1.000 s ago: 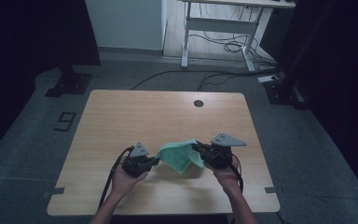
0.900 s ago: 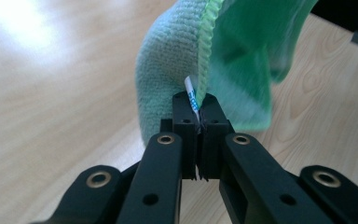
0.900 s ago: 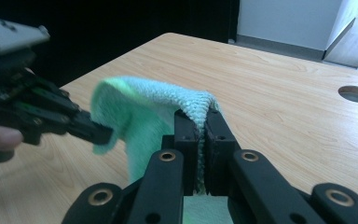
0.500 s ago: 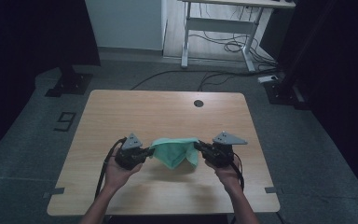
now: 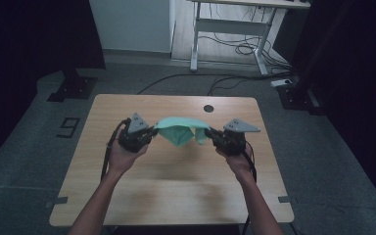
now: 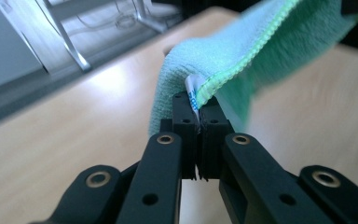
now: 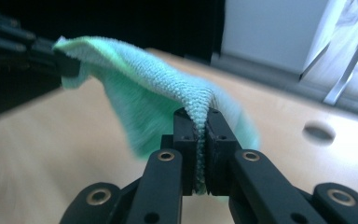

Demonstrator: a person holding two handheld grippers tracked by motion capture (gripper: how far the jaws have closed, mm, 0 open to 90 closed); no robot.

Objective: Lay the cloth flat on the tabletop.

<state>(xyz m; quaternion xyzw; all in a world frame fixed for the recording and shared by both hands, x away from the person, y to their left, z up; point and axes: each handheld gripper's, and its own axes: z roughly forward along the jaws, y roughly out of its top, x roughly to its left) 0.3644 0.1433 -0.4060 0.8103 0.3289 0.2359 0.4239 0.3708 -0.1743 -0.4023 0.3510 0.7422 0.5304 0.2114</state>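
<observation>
Digit "9" (image 5: pixel 69 127) marked on grey floor (image 5: pixel 34 147), left of frame beside table; cloth's white tag (image 6: pixel 192 91) print unreadable.

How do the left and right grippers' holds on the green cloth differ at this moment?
The left gripper pinches the green cloth at a stitched hem corner bearing a small white tag; the right gripper clamps a bunched fold with no tag visible. In the high view the left sits slightly higher in the picture than the right. Both are shut on the cloth, which hangs above the table.
</observation>
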